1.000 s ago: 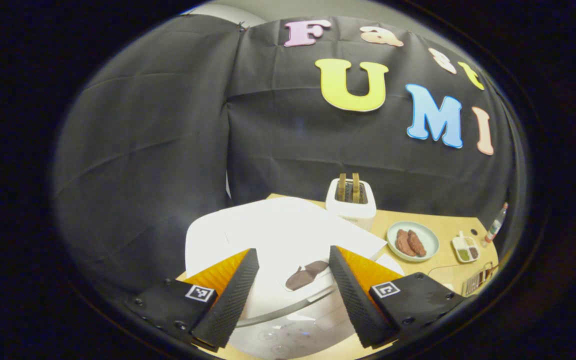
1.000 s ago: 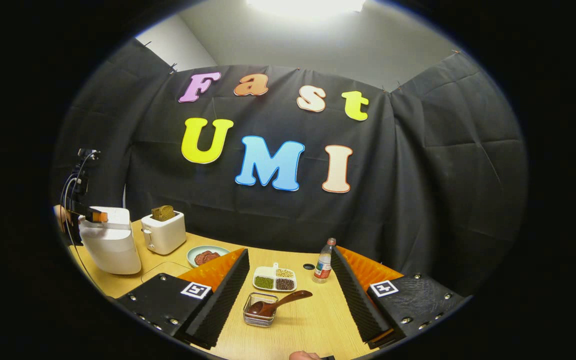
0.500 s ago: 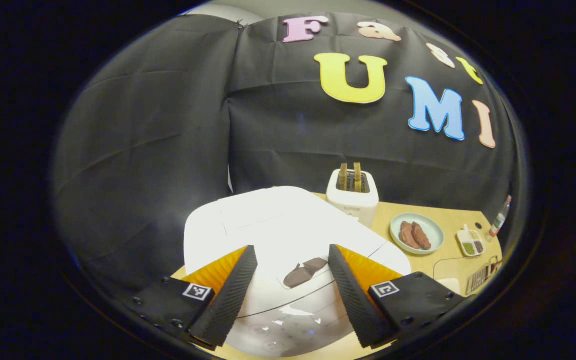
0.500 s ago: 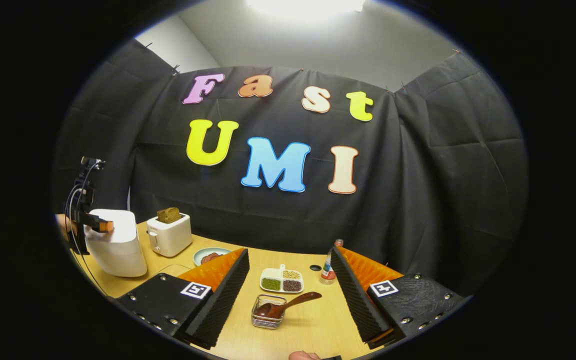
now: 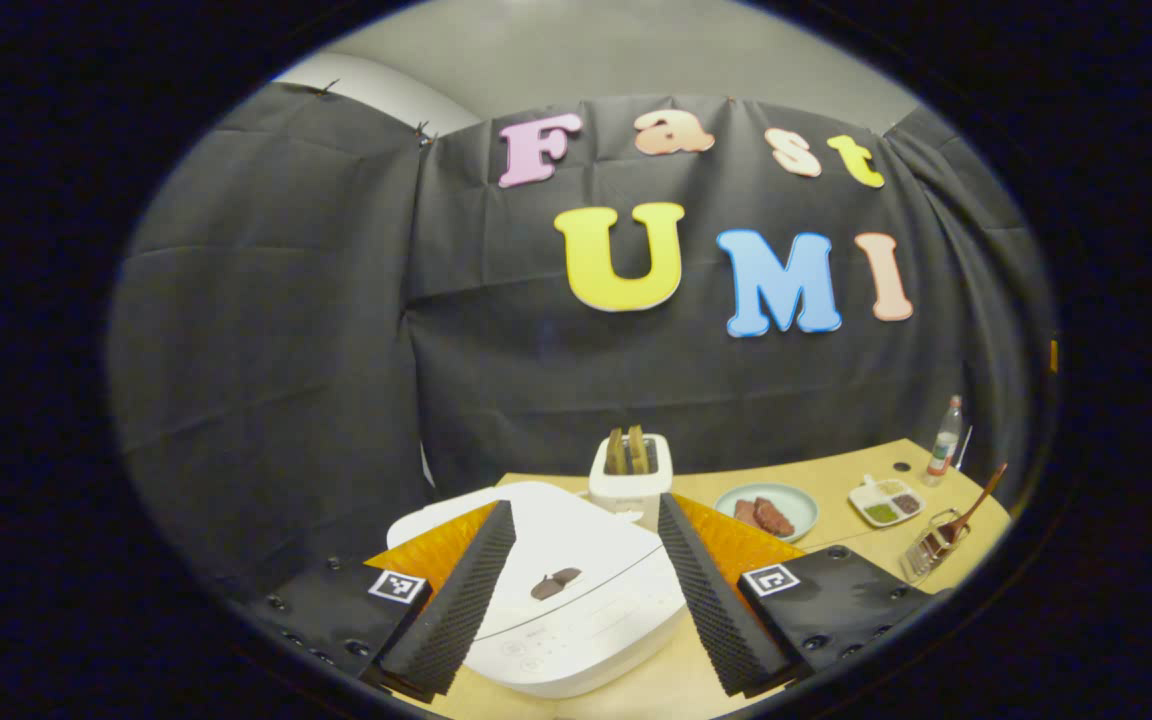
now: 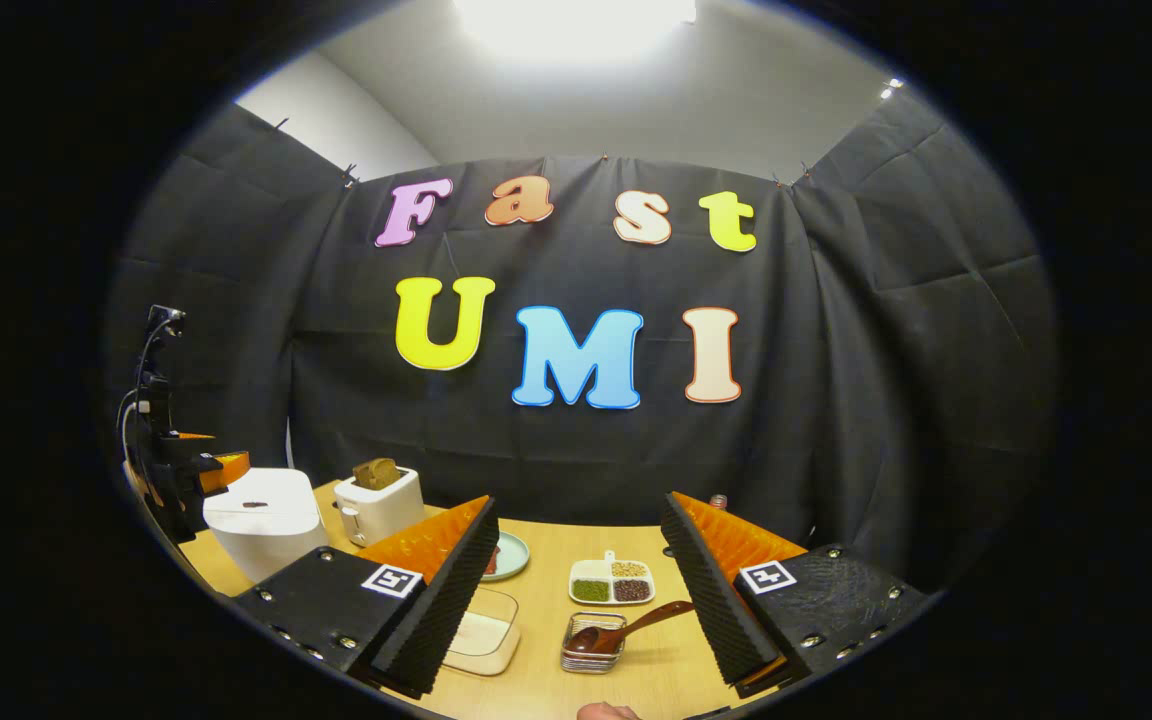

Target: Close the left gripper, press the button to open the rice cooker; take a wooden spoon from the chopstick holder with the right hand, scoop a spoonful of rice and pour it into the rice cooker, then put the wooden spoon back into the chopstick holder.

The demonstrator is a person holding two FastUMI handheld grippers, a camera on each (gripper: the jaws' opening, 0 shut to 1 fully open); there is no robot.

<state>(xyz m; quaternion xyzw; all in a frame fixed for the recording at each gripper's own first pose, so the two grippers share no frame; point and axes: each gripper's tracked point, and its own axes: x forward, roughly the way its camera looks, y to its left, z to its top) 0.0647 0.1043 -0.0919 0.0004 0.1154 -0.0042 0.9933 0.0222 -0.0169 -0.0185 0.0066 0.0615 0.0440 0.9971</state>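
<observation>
Wooden spoon (image 6: 626, 628) in chopstick holder (image 6: 593, 657)

White rice cooker (image 5: 576, 590), brown wooden spoon (image 6: 626, 630) (dark bowl), green plate (image 5: 771, 510)

The white rice cooker (image 5: 576, 590) is sitting closed on the wooden table, its lid down and a small dark button (image 5: 554, 583) showing on top. The wooden spoon (image 6: 626, 627) is lying tilted in the wire chopstick holder (image 6: 593, 655), its bowl down inside and its handle sticking out over the rim to the right.
</observation>
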